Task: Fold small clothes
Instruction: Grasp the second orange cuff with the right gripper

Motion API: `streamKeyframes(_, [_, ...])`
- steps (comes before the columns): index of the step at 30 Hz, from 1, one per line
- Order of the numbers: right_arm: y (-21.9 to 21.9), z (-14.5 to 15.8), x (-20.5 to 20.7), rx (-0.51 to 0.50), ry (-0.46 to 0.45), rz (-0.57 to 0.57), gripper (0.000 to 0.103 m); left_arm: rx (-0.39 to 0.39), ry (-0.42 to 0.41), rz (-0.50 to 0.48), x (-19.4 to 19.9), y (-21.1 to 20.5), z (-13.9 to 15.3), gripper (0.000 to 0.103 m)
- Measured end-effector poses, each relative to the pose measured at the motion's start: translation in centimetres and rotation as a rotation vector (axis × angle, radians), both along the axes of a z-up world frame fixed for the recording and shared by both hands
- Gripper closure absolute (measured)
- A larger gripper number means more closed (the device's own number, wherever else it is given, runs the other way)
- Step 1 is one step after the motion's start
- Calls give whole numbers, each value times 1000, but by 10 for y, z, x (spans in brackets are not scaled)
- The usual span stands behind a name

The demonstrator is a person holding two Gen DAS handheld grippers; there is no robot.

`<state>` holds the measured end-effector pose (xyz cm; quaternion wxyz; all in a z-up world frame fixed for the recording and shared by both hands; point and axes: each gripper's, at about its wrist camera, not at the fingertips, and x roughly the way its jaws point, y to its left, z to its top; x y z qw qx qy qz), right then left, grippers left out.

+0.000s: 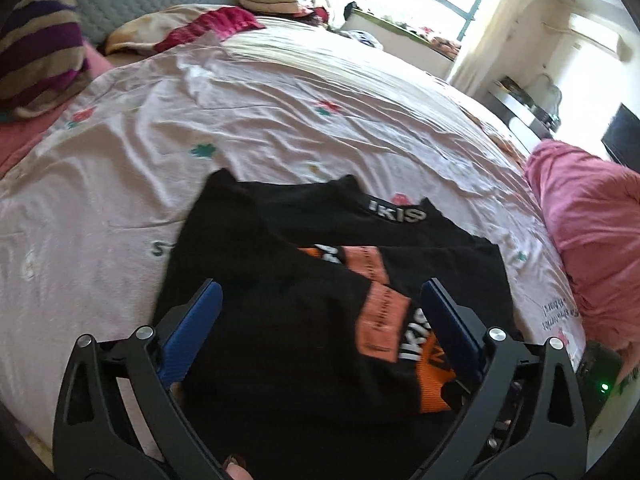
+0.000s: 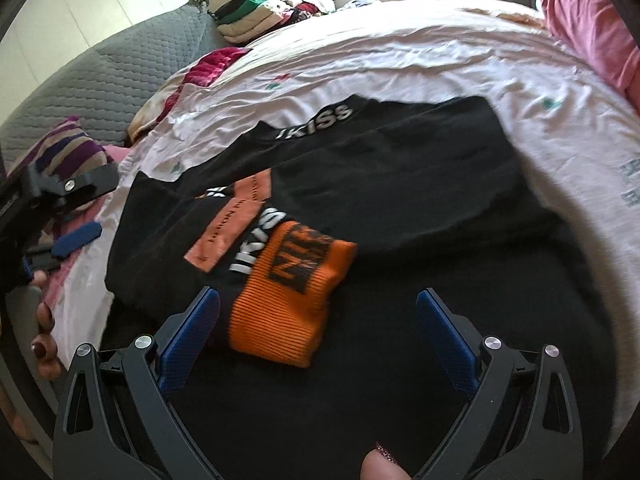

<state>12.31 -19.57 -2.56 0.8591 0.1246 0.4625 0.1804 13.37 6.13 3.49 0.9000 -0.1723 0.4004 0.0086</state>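
The black top [image 2: 400, 184] lies partly folded on the bed [image 1: 280, 100], near edge, sleeve laid across. To fold it well, take the near hem at both corners and carry it evenly toward the collar. Both tools hang released, left tool [image 1: 322, 300] and right tool [image 2: 318, 308], nothing gripped. Its orange cuff [image 2: 288, 300] (ribbed, lettered) rests on top.

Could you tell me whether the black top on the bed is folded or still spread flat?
Partly folded. The black top has a sleeve with an orange cuff laid over its body, neckline still showing.
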Motion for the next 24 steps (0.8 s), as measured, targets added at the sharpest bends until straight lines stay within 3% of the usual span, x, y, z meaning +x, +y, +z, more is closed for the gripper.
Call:
streamKeyframes(3, [4,-7,7,35,28,-7,34,-19,1,42,-6,18,-1,10])
streamKeyframes(5, [4,-8,9,47,31,-11,42,-31,1,66,-8,28,-2,10])
streamKeyframes(8, [5,-6,13,78,34,-8,63,-49,-4,91,-12,41,-1,10])
streamKeyframes(10, [9,-4,13,67,25,12,85,-54,-8,100,-14,46,-1,10])
streamKeyframes(12, [12,2,12,56,3,36,93,-57,-12,110,-17,51,1,10])
streamKeyframes(19, [20,71,22,12,-200,168,95,-80,-15,142,-22,66,1,10])
streamKeyframes(24, [10,110,33,-59,-334,187,95,-76,-14,143,-23,67,1,10])
